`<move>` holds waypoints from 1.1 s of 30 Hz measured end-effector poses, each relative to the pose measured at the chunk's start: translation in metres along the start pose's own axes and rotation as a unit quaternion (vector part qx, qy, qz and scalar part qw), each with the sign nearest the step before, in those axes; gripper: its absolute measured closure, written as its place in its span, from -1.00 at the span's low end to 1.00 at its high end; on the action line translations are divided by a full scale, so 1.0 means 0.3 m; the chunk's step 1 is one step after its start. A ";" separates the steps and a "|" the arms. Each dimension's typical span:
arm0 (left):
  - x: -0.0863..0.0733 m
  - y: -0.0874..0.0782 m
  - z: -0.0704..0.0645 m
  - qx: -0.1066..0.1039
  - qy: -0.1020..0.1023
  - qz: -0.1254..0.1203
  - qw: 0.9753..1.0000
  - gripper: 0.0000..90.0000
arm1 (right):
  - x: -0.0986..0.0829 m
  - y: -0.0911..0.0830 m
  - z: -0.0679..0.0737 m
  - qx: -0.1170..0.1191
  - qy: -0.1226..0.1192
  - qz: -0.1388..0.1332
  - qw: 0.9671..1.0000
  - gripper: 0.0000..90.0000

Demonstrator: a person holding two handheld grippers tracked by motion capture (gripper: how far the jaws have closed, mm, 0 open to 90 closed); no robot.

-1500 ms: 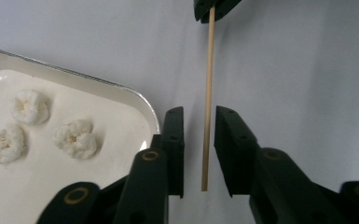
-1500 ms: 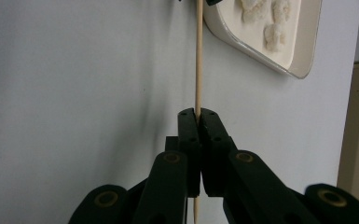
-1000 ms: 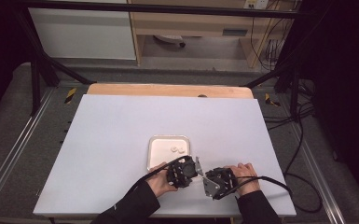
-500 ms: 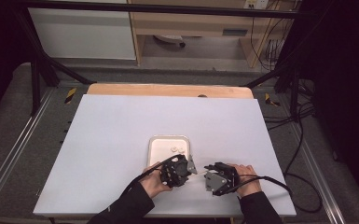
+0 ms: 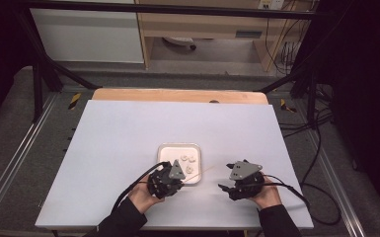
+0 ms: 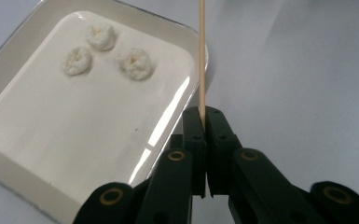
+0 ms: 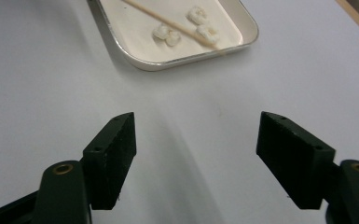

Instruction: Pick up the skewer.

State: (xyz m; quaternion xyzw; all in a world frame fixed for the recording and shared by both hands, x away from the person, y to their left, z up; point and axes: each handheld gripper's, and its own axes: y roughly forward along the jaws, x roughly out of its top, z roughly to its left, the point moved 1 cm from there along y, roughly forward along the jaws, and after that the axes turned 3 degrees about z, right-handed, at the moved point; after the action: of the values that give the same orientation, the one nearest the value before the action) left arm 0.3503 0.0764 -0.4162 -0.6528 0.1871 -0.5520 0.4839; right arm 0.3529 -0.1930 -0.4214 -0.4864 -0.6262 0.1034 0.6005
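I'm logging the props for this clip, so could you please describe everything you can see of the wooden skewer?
The wooden skewer is a thin, straight, pale tan stick, bare along its visible length. The left hand-held gripper clamps one end between shut jaws. From there it reaches out past the corner of the white tray over the table. It is not stuck into any of the three white pieces in the tray.

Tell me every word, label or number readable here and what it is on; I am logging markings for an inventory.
None can be read. The white tray, the wooden skewer, the three white pieces and both tools carry no visible print. A small plate on the shelf beyond the table is too small and blurred to read.
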 end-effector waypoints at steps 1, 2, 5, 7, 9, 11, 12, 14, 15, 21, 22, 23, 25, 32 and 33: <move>-0.012 -0.008 0.003 0.002 -0.006 -0.007 1.000 0.95 | 0.000 0.000 0.000 0.000 0.000 0.000 1.000 -0.36; -0.024 -0.016 0.006 0.004 -0.011 -0.012 1.000 0.95 | -0.007 -0.001 -0.007 0.007 0.021 -0.002 1.000 -0.39; -0.059 -0.038 0.016 0.011 -0.027 -0.029 0.999 0.95 | -0.010 -0.001 -0.011 0.004 0.043 -0.007 0.999 -0.46; -0.084 -0.048 0.021 0.014 -0.042 -0.044 0.998 0.95 | -0.009 -0.001 -0.014 -0.003 0.060 -0.007 0.998 -0.54; -0.109 -0.058 0.027 0.017 -0.053 -0.056 0.997 0.95 | -0.006 -0.001 -0.016 -0.003 0.074 -0.012 0.997 -0.56; -0.132 -0.064 0.029 0.022 -0.061 -0.066 0.996 0.95 | -0.001 -0.002 -0.017 0.000 0.087 -0.021 0.996 -0.58; -0.141 -0.067 0.030 0.023 -0.066 -0.071 0.995 0.95 | 0.001 -0.001 -0.018 -0.001 0.092 -0.028 0.995 -0.60; -0.156 -0.075 0.034 0.024 -0.074 -0.083 0.994 0.95 | 0.007 0.001 -0.022 -0.004 0.107 -0.031 0.994 -0.66; -0.162 -0.078 0.035 0.022 -0.079 -0.090 0.993 0.95 | 0.011 0.005 -0.025 -0.005 0.113 -0.030 0.993 -0.68; -0.189 -0.088 0.048 0.022 -0.098 -0.115 0.988 0.95 | 0.047 0.037 -0.032 0.018 0.143 -0.031 0.989 -0.78; -0.194 -0.087 0.050 0.020 -0.100 -0.116 0.988 0.95 | 0.055 0.043 -0.033 0.020 0.147 -0.034 0.988 -0.79; -0.200 -0.086 0.050 0.020 -0.102 -0.116 0.988 0.95 | 0.063 0.048 -0.034 0.021 0.150 -0.035 0.988 -0.80; -0.210 -0.082 0.053 0.019 -0.107 -0.116 0.987 0.95 | 0.082 0.062 -0.037 0.020 0.153 -0.037 0.987 -0.84; -0.232 -0.082 0.064 0.015 -0.120 -0.123 0.985 0.95 | 0.139 0.112 -0.050 0.017 0.181 -0.035 0.983 -0.87; -0.234 -0.080 0.067 0.014 -0.122 -0.124 0.985 0.95 | 0.143 0.119 -0.052 0.016 0.182 -0.035 0.982 -0.87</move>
State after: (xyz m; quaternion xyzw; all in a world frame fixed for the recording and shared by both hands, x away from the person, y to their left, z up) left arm 0.3389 0.1506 -0.4322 -0.7264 0.0372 -0.5266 0.4401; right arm 0.3919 -0.1506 -0.4149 -0.4654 -0.5208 0.0023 0.7157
